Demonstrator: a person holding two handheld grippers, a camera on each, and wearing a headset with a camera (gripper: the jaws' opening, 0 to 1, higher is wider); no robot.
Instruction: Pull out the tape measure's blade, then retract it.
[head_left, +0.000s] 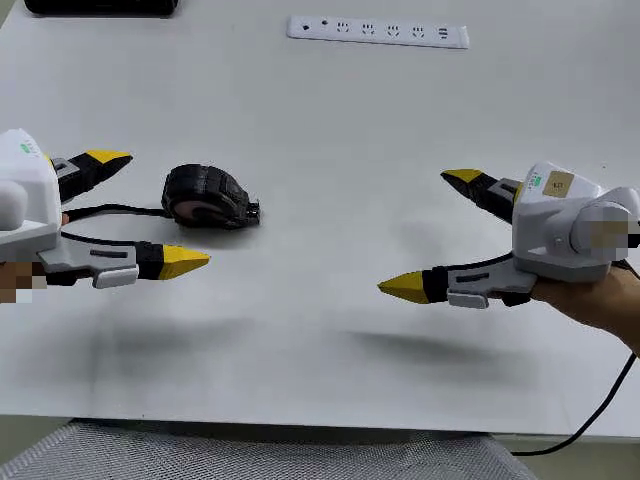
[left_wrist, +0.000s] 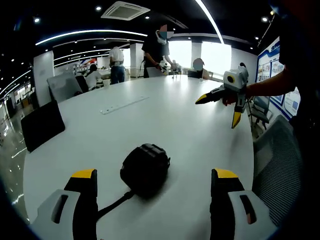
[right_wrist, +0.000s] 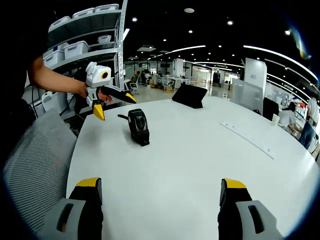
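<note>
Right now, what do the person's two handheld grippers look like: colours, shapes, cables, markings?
The two match. The left gripper and the right gripper each have a white moulded body, a grey side piece, and two black tapering jaws ending in pointed yellow tips. A black cable trails from the right one. Each body carries a small green mark, and the right also has a tan label.

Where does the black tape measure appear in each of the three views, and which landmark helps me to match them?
Head view: the tape measure lies left of centre, just ahead of the left gripper.
Left gripper view: tape measure low in the centre, between that view's own open jaws.
Right gripper view: tape measure above and left of centre, far ahead.
Shared landmark: the white power strip.
</note>
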